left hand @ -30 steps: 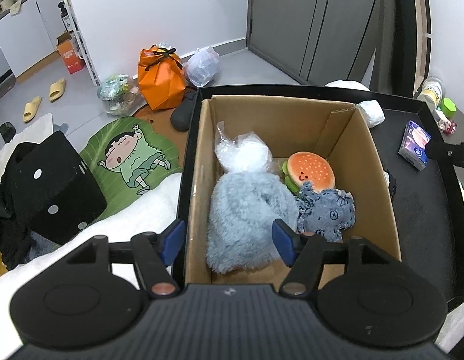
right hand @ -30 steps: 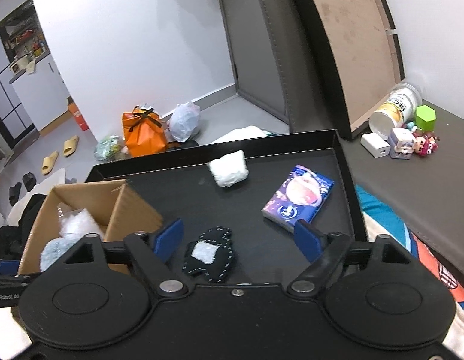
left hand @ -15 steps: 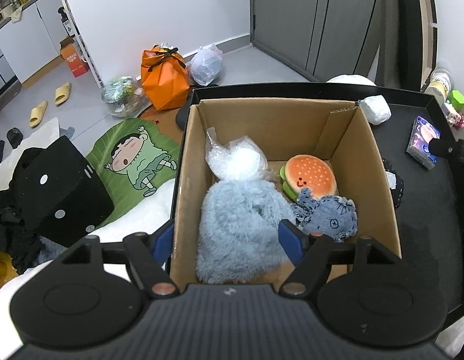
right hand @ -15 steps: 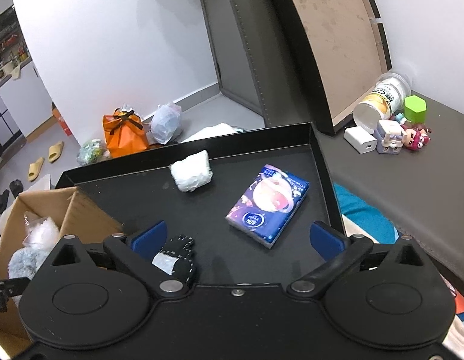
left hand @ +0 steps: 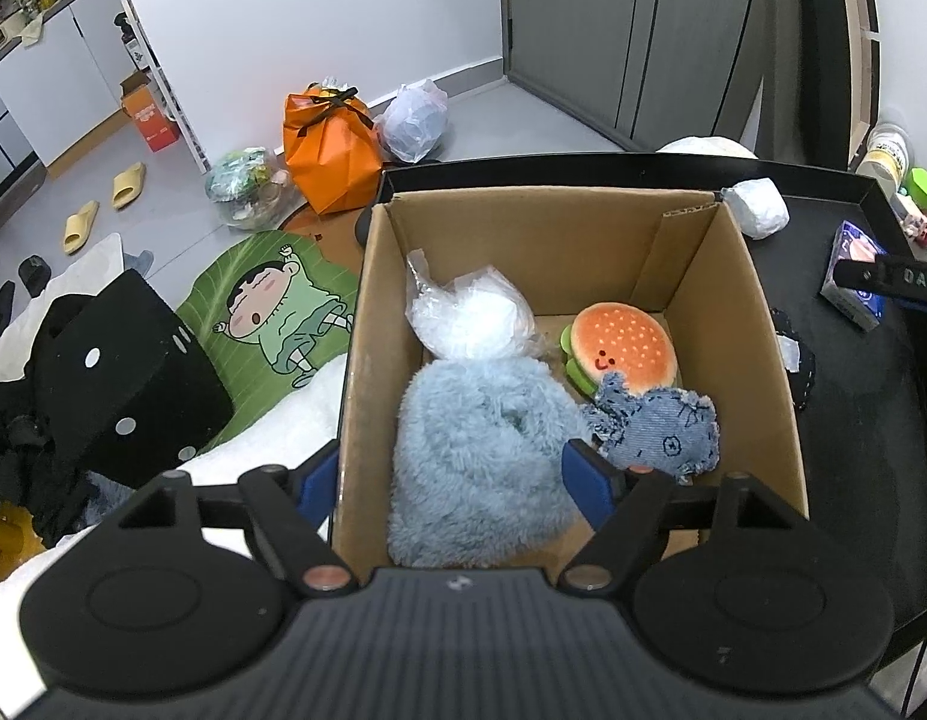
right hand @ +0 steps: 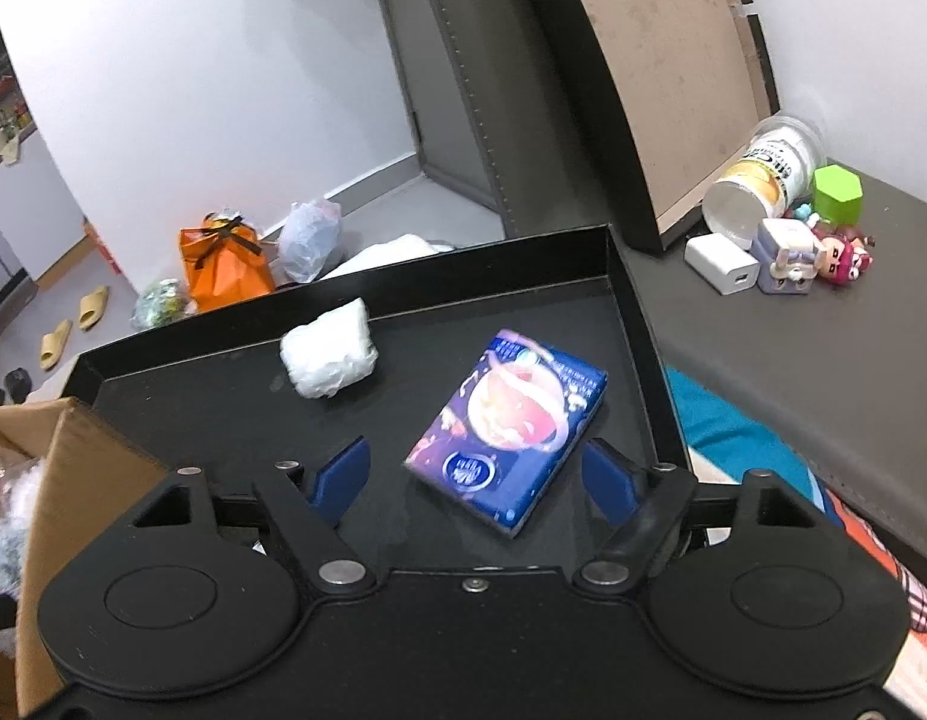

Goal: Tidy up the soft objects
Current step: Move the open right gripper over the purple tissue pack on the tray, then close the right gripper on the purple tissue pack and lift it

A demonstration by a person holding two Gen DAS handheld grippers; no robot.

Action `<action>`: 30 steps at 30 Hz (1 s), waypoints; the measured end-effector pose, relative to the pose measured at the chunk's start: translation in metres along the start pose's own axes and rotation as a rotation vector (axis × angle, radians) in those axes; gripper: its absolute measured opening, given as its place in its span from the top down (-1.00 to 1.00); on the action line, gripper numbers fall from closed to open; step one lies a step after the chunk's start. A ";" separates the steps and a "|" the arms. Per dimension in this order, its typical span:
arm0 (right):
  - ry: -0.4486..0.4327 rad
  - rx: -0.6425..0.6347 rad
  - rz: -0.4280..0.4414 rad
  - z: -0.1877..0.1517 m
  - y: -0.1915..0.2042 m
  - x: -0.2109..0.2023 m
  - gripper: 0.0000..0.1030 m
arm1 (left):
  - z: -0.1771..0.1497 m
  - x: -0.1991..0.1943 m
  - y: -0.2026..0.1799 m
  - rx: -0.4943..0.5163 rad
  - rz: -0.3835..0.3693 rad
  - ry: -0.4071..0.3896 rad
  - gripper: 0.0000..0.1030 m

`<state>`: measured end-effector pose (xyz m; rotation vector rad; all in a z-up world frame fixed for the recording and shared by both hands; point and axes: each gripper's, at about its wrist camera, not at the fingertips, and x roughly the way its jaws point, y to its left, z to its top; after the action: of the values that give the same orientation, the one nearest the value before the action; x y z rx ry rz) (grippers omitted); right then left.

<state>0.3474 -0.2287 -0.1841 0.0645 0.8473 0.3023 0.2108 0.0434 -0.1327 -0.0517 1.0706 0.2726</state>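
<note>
One black tray [right hand: 631, 312] carries one cardboard box [left hand: 757, 372], which holds four soft things: a blue fleece [left hand: 481, 450], a bagged white wad [left hand: 469, 318], a burger plush [left hand: 625, 348] and a denim plush [left hand: 661, 426]. On the tray lie a tissue pack [right hand: 505, 426], long axis running away rightward, and a white bundle [right hand: 331, 348]. The left gripper [left hand: 457, 474] gapes over the box; the right gripper [right hand: 475, 474] gapes, straddling the pack's near end.
</note>
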 end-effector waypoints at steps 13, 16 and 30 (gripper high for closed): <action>0.021 -0.035 -0.080 0.002 -0.006 0.011 -0.41 | 0.000 0.003 -0.001 0.008 -0.004 0.005 -0.48; 0.025 -0.019 -0.081 -0.001 -0.009 0.007 -0.31 | 0.000 0.003 -0.002 0.010 -0.002 0.004 -0.48; 0.029 -0.043 -0.101 -0.001 -0.003 0.014 -0.32 | -0.001 0.004 0.001 0.001 -0.009 0.008 -0.48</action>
<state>0.3559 -0.2277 -0.1957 -0.0230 0.8696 0.2266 0.2115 0.0450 -0.1364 -0.0560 1.0780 0.2641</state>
